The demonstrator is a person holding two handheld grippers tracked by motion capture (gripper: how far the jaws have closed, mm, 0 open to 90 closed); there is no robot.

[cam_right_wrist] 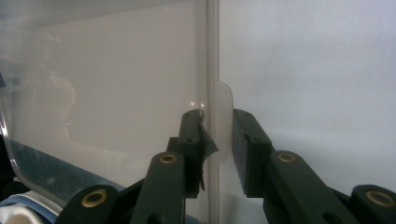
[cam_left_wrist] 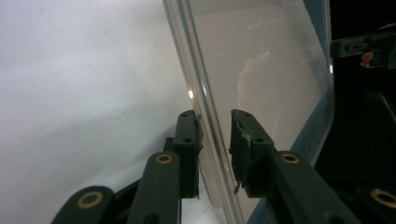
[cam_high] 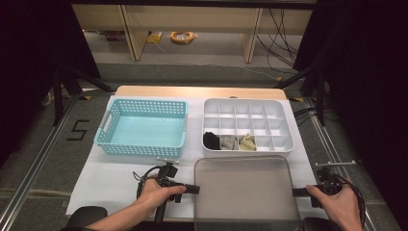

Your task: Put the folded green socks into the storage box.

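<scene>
In the left gripper view the left gripper (cam_left_wrist: 215, 133) has its fingers (cam_left_wrist: 189, 140) straddling the rim of the clear lid (cam_left_wrist: 261, 70). One pad lies against the rim and a gap shows before the other, so the fingers are not yet clenched on it. In the right gripper view the right gripper (cam_right_wrist: 217, 135) straddles the lid's small tab (cam_right_wrist: 223, 119). Its left pad touches the rim, but whether the right pad presses I cannot tell.

In the high view the lid (cam_high: 245, 190) lies flat at lower centre of the frame on the white table (cam_high: 110, 168), with the left gripper (cam_high: 192, 188) at its left edge and the right gripper (cam_high: 296, 192) at its right edge. Just above it sits the white divided box (cam_high: 248, 126), with dark and pale rolled items in its lower-left cells. A teal basket (cam_high: 143, 127) stands left of the box.

The risk is an uneven lift. If the left side is raised before its fingers bite, that thin, slick rim could slide out, and the lid would swing from the right tab, twist, and drop onto the box. Squeezing only the tab may also flex it and let it pop free.
</scene>
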